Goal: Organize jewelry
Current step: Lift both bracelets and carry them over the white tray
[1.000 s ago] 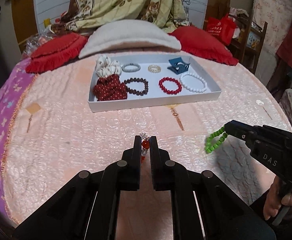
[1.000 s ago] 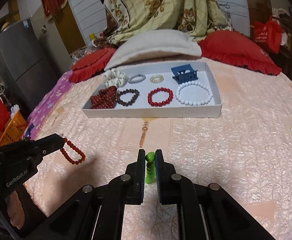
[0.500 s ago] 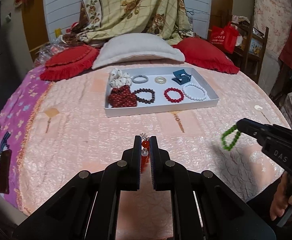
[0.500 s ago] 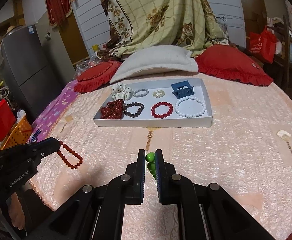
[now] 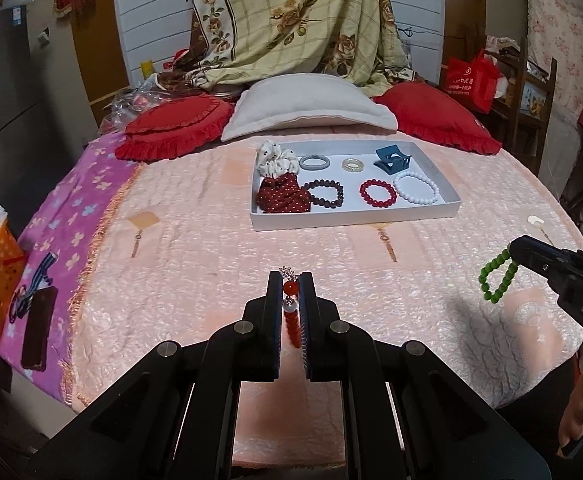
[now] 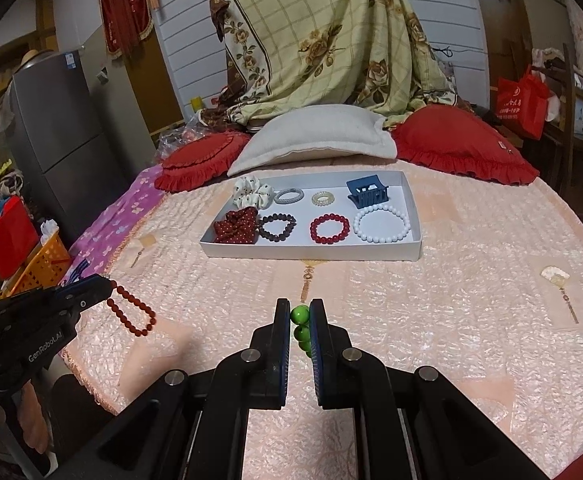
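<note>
My left gripper (image 5: 290, 280) is clamped on an orange-red bead bracelet (image 5: 292, 320); from its own camera I see only a few beads, a pale bead and a small silver charm pinched between the fingers. The right wrist view gives me what that one hides: the whole loop of the bracelet (image 6: 131, 310) dangles from the left gripper's tip (image 6: 105, 288) above the near left edge of the pink bedspread (image 6: 451, 300).

My right gripper (image 6: 300, 314) is shut on a green bead bracelet (image 6: 301, 330), and again its own view shows just a short stack of green beads between the pads. From the left wrist I see that loop (image 5: 497, 278) hanging free under the right gripper's tip (image 5: 517, 250), off the bedspread, with a shadow below it.

Both views show the white tray (image 5: 355, 216) lying farther up the bed, well apart from both grippers. Along its back lie a cream scrunchie (image 6: 249, 196), a grey coil tie (image 6: 288, 196), a pale ring tie (image 6: 322, 199) and a blue claw clip (image 6: 367, 194); along the front lie a red dotted scrunchie (image 6: 237, 230), a dark brown bracelet (image 6: 277, 227), a red bracelet (image 6: 329, 230) and a white bracelet (image 6: 381, 224).

Only the right view takes in the grey fridge (image 6: 51, 140), and only there do I see part of the hand (image 6: 31, 412) under the left handle.
</note>
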`<state>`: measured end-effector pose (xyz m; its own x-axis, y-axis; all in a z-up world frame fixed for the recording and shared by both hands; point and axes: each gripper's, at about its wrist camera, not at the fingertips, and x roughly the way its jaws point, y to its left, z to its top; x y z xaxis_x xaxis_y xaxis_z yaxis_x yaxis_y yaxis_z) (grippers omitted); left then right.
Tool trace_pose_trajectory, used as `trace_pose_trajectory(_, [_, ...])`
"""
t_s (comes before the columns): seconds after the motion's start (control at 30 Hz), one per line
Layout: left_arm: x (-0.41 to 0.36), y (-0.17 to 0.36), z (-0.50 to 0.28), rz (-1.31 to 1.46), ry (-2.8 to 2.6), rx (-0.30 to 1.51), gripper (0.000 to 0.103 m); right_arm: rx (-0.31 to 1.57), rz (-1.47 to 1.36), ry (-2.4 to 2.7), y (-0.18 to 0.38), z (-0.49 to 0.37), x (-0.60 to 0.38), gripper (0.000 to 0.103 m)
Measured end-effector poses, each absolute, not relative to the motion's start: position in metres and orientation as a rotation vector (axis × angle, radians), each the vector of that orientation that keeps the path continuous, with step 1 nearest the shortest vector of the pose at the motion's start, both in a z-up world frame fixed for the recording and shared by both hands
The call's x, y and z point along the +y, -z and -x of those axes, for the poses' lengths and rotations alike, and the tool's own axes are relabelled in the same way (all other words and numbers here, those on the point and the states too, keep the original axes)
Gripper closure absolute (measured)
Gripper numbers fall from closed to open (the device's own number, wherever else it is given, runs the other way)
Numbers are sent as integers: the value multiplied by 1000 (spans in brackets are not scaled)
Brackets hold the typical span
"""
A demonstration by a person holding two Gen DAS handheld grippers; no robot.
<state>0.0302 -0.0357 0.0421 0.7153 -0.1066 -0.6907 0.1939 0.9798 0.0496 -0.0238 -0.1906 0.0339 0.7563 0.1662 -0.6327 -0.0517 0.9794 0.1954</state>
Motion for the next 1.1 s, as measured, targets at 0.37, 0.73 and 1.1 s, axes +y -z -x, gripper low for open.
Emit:
trace_pose_trajectory(0.37, [-32,-44,-31,-135,138,759,97,707,-167,-121,-35,22,-191,94])
trace_pose_trajectory(0.73, [-35,-35,-44,-157,118,793,97,729,-179,-122,-31,7,-194,94])
trace_pose_trajectory(1.1, [-43,-14,-68,-177,121,856,97,753,-179,-132,-25,-19,-199,94])
